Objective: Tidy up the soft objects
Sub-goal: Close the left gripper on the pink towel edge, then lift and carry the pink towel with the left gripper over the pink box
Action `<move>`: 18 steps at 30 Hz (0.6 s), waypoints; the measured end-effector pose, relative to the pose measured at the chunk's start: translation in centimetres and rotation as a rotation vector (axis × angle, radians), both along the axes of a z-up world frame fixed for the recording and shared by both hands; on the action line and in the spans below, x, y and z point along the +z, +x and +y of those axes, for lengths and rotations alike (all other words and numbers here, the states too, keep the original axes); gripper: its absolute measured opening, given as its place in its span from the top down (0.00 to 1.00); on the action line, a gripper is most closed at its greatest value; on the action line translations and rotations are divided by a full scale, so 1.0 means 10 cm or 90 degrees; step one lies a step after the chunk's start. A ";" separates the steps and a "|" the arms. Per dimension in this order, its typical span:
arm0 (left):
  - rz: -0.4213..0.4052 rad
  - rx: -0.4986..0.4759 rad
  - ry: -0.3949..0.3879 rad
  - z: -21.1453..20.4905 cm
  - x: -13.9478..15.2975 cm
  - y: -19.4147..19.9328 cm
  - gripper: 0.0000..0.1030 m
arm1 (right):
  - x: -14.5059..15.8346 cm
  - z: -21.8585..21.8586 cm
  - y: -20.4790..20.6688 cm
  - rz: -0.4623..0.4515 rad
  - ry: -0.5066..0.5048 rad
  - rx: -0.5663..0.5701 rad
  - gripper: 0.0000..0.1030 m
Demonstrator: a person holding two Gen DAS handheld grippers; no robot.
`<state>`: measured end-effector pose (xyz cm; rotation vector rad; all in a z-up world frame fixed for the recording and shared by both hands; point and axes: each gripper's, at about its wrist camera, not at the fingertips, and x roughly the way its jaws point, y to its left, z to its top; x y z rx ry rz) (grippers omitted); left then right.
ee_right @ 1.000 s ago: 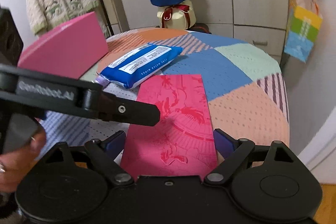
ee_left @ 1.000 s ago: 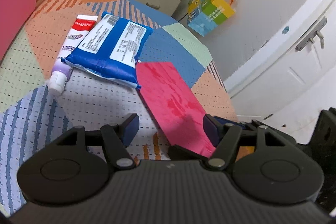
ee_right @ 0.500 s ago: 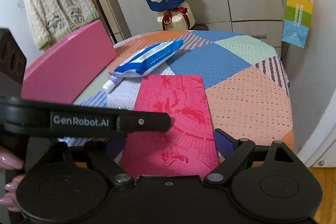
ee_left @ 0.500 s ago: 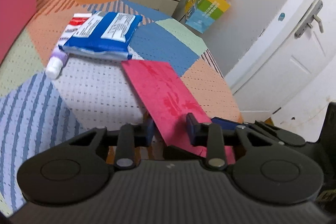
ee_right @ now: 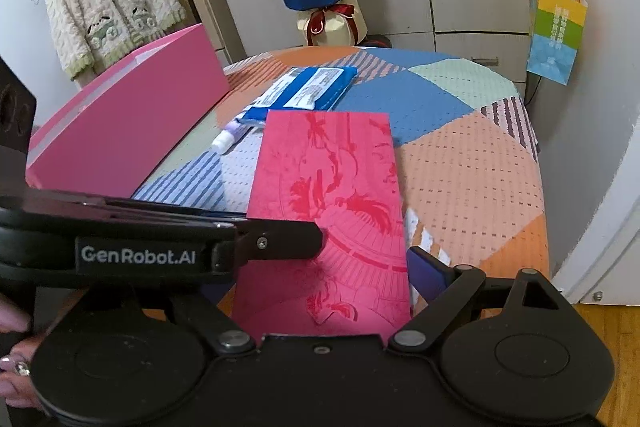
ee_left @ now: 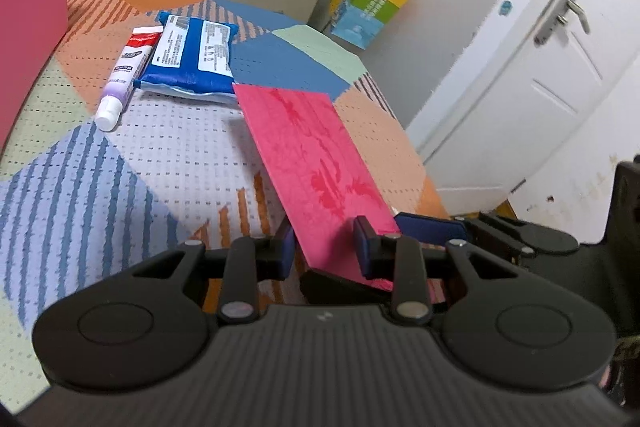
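The red envelope (ee_left: 316, 163) was up in the air, lifted off the near edge of the worktop (ee_left: 120, 163). The left tongs (ee_left: 325, 247) were narrow and pinched its near end. The right tongs (ee_right: 332, 279) were wide, with the envelope's width between their fingers; I could not tell if they pressed on it. Farther back lay a blue wipes pack (ee_left: 192, 57) with a toothpaste tube (ee_left: 124, 75) touching it. A pink box (ee_right: 120, 123) stood along the left edge. This looked like the carrying step. Next, the envelope probably needed to go to the box, kept flat so it would not bend.
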<state>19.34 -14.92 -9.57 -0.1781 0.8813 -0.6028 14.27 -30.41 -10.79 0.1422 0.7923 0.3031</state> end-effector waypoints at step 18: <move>-0.038 -0.030 -0.030 0.60 0.34 -0.70 0.77 | 0.40 0.49 -0.73 -0.075 -0.065 0.037 0.10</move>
